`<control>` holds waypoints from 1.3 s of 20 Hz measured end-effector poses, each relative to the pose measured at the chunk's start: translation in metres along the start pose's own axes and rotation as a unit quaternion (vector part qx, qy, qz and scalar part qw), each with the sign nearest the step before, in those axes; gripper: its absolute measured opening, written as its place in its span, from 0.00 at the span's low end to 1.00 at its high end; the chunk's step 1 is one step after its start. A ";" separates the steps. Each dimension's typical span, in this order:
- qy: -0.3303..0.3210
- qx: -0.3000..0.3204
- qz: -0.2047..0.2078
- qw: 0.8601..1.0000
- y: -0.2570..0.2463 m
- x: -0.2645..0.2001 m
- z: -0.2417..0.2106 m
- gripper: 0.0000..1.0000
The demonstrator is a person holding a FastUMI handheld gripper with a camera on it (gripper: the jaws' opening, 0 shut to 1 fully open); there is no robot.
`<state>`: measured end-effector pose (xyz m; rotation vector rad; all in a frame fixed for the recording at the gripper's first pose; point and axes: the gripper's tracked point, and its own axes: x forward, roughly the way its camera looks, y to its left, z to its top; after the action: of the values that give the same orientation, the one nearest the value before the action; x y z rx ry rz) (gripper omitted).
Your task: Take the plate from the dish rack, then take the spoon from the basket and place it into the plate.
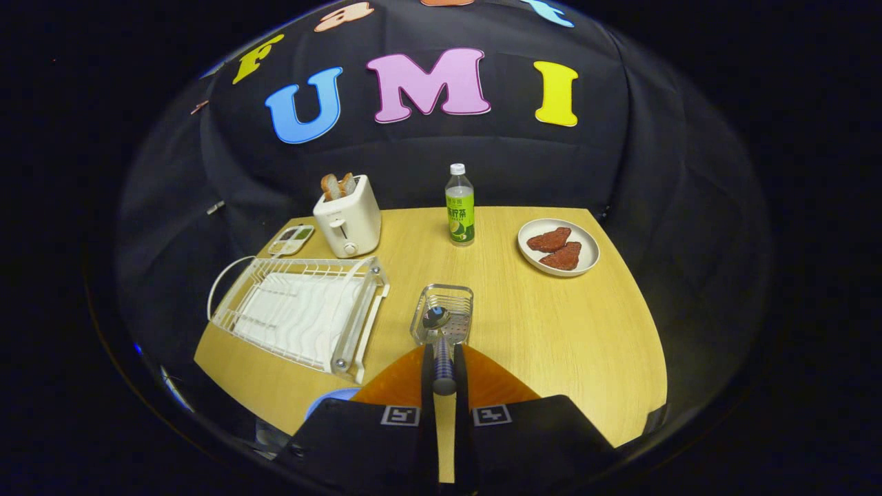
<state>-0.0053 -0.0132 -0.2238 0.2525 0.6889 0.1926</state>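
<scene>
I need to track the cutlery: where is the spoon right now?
In the gripper view the spoon is clamped by its handle in the gripper, its bowl over the wire basket just ahead.

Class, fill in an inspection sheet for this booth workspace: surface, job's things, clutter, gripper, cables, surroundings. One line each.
Surface: light wooden table, bare ahead of the gripper's right side.
Job's things: metal spoon with dark handle, bowl over the small clear mesh basket; white wire dish rack holds no plate; round white plate with two reddish-brown slices beyond the fingers.
Clutter: white toaster with bread, green-labelled plastic bottle, small white device, blue object beside the rack.
Gripper: gripper shut on the spoon's handle.
Cables: white cord looping beside the rack.
Surroundings: black cloth wall.
</scene>
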 end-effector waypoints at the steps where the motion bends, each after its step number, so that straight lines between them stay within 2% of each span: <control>1: 0.005 0.005 0.013 1.000 0.008 -0.010 -0.007 0.13; 6: 0.042 0.005 0.067 0.997 0.045 -0.041 -0.057 0.13; 11: 0.092 -0.005 0.102 0.991 0.079 -0.036 -0.111 0.13; 20: 0.121 -0.008 0.122 0.985 0.097 -0.019 -0.162 0.13; 26: 0.159 -0.020 0.112 0.981 0.088 -0.012 -0.189 0.13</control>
<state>-0.1447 0.0991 -0.3312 0.2630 0.9728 0.4691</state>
